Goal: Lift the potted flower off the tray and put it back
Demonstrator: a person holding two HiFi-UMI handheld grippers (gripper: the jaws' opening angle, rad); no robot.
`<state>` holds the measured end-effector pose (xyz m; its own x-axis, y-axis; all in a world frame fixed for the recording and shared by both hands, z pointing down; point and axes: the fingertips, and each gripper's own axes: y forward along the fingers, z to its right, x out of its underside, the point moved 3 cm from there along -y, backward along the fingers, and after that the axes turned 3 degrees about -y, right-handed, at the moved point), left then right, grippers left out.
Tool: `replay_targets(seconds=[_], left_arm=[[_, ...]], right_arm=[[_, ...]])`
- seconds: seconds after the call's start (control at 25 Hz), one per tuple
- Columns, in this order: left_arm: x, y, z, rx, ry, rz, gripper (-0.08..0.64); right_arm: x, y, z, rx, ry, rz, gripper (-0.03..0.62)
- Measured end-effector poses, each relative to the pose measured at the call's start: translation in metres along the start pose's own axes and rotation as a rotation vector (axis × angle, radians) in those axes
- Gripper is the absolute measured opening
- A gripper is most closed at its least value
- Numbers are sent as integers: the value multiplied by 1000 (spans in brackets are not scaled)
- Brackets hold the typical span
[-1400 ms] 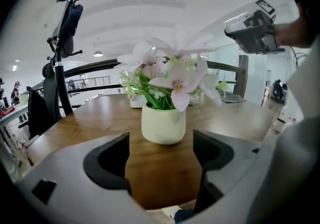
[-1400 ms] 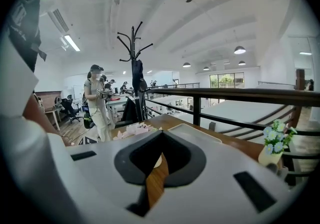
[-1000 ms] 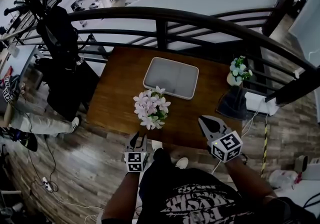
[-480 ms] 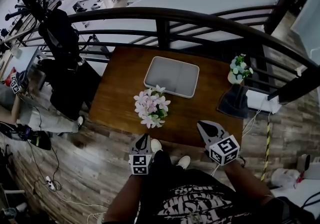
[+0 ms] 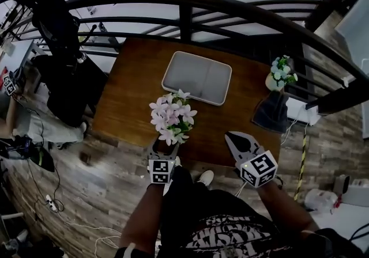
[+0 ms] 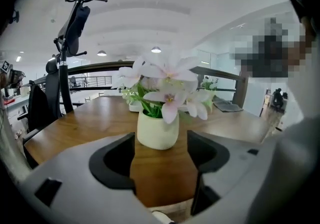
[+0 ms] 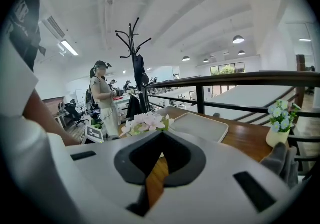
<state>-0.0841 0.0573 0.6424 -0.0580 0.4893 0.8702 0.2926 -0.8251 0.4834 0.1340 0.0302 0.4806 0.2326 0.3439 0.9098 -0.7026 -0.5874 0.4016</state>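
The potted flower (image 5: 170, 116), pink-white blooms in a cream pot (image 6: 157, 130), stands on the wooden table (image 5: 130, 101) in front of the grey tray (image 5: 198, 76), not on it. My left gripper (image 5: 164, 148) is at the table's near edge, right behind the pot. Its jaws have just been opening; in the left gripper view the left gripper (image 6: 161, 137) is open, with the pot just ahead of the tips and untouched. My right gripper (image 5: 230, 136) hovers over the near edge to the right, shut and empty. The right gripper (image 7: 160, 134) looks past the flowers (image 7: 145, 122) to the tray (image 7: 200, 125).
A small vase of blue-white flowers (image 5: 279, 75) stands at the table's right end beside a dark cloth (image 5: 270, 114). A dark railing (image 5: 184, 21) runs behind the table. A coat stand (image 5: 55, 26) is at the left, where a person (image 7: 102, 95) stands.
My left gripper has moved forward to the pot; its jaws went shut, then open. The right gripper has sunk slightly.
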Motion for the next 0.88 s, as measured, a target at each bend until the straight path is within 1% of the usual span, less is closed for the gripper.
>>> replay_targets(seconds=[0.2,0.52,0.76,0.88], left_arm=[[3,30,-3,33,14,-17,352],[6,70,-8,66,7,-15,466],[-1,80,-12,43,-6,-14,479],[16,90,-8,54,5,-60,479]], right_arm=[[-7,9,6,-3,-6,-8,-11],[6,10,23,15,4,-54,-11],[17,13,30,19,20,-76,-11],[22,18,29,9,30,-87,-11]])
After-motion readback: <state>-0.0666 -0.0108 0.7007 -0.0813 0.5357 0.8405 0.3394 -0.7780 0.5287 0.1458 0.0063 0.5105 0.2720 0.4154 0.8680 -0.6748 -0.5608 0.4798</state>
